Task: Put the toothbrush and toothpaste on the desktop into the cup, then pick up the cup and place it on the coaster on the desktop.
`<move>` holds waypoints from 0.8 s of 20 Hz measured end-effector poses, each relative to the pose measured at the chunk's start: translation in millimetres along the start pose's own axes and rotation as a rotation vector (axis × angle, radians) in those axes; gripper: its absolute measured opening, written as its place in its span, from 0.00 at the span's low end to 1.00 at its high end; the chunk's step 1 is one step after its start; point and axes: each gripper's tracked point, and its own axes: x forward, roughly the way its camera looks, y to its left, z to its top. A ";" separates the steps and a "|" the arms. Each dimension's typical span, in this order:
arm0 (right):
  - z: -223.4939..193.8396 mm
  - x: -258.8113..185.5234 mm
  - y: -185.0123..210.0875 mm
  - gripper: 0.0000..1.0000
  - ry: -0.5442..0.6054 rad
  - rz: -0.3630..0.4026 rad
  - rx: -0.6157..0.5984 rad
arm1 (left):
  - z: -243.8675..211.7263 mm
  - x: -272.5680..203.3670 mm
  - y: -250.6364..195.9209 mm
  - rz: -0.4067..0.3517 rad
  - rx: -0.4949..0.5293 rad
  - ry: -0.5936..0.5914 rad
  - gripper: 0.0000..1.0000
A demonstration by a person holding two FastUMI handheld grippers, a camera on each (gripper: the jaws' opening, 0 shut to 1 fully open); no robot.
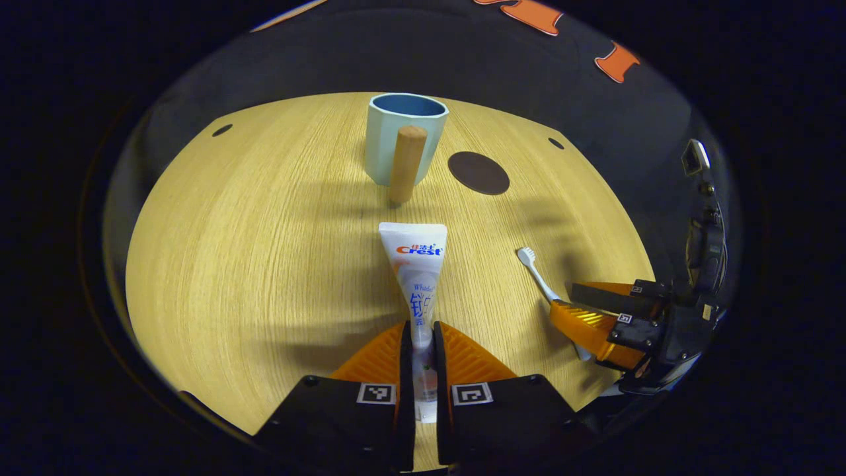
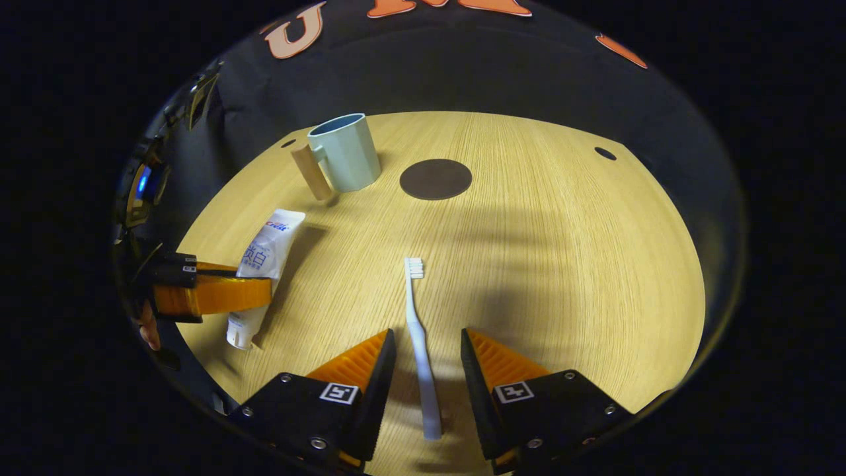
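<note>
Toothpaste tube (image 1: 418, 291): soft, light; clamped near its cap end by left gripper (image 1: 423, 344).
Toothbrush (image 2: 418, 330): stiff, slim handle straddled, right gripper (image 2: 428, 357) held apart.
Cup (image 1: 402, 142): standing beside coaster (image 1: 478, 172).

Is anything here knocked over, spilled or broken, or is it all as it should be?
Nothing stands out. The cup stands upright beside the coaster, with nothing spilled. The toothpaste is gripped between the left gripper fingers, and the toothbrush lies flat between the open fingers of the right gripper.
</note>
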 end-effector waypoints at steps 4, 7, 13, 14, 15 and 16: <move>5.0 1.4 -6.8 0.24 -0.001 -0.017 -0.020 | 7.8 -7.9 2.4 -0.001 -0.009 -0.035 0.17; 7.4 -1.6 -5.5 0.08 -0.005 0.012 0.008 | 14.1 -15.6 1.9 0.002 0.007 -0.075 0.17; 33.2 -23.4 -9.0 0.05 -0.119 0.047 0.067 | 51.9 -30.1 15.9 0.039 0.045 -0.235 0.16; 42.5 -25.3 -8.1 0.05 -0.158 0.069 0.078 | 61.4 -33.7 16.2 0.038 0.045 -0.283 0.17; 48.5 -23.8 -9.0 0.05 -0.185 0.069 0.071 | 73.3 -37.7 18.2 0.040 0.047 -0.337 0.17; 53.8 -22.0 -10.9 0.05 -0.216 0.061 0.061 | 84.7 -41.4 20.4 0.049 0.053 -0.386 0.17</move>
